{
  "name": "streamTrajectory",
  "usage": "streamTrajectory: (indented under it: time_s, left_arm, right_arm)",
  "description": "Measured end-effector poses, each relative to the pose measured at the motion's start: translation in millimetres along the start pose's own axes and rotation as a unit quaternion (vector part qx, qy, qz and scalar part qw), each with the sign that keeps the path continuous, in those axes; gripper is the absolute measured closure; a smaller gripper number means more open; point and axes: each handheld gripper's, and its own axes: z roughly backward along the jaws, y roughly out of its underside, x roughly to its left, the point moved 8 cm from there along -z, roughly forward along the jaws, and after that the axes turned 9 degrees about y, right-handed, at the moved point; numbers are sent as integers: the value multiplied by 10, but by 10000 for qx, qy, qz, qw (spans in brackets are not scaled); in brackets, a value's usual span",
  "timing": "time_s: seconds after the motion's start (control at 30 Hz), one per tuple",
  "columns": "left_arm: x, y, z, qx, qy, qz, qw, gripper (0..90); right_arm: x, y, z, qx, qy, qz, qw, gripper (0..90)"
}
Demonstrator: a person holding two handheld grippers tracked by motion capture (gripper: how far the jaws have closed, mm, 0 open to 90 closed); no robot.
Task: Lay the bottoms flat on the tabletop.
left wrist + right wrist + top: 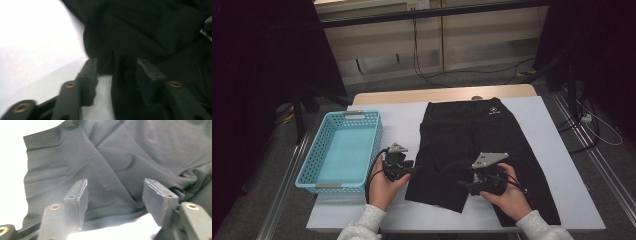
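My left claw (411, 169) and right claw (466, 181) stand parted, holding nothing, over the black shorts (477, 135). I should bite one leg hem squarely between both before folding.

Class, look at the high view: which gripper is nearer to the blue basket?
Left. The left gripper sits just right of the blue basket, at the shorts' edge; the right gripper lies farther right, over the shorts.

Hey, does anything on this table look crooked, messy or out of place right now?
Mostly tidy. The black shorts lie flat, but the leg hem near the left gripper is bunched and folded rather than smooth, and the leg under the right gripper is creased. The blue basket sits squarely at the left, empty.
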Motion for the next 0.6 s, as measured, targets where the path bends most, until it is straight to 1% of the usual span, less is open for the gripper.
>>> streamTrajectory:
  time_s: [0.07,0.1,0.2,0.23,0.27,0.3,0.37,0.4,0.47,0.53,0.6]
  left_arm:
    - [-25,-13,15,-45,23,-53,10000,447]
    - [-26,-16,19,-59,32,-62,10000,410]
    - [-37,-21,7,-62,68,-35,10000,345]
    - [-44,-19,6,-65,79,-36,9999,320]
    - [-51,-14,3,-63,82,-48,9999,317]
    - [-56,-10,6,-53,90,-45,9999,317]
    - [-48,-15,7,-45,80,-84,9999,303]
    - [-43,-19,8,-35,78,-74,9999,298]
    - [-46,-23,15,-79,74,-64,9999,283]
    - [-53,-17,22,-68,81,-59,9999,283]
    - [-44,-28,27,-102,91,-51,9999,283]
  right_arm:
    - [30,-2,5,23,-37,62,10000,347]
    - [47,-2,10,32,-70,30,10000,343]
    - [82,2,-2,30,-186,-17,9998,343]
    - [86,14,-6,79,-176,-21,9998,345]
    - [91,20,-4,104,-172,-18,9998,368]
    - [103,23,6,117,-196,-13,9997,431]
    - [133,9,26,69,-270,27,9996,484]
    - [148,5,24,80,-289,52,9995,494]
    - [191,8,14,128,-377,105,9992,544]
    - [244,22,6,185,-465,191,9986,554]
    - [292,33,-19,237,-473,331,9980,570]
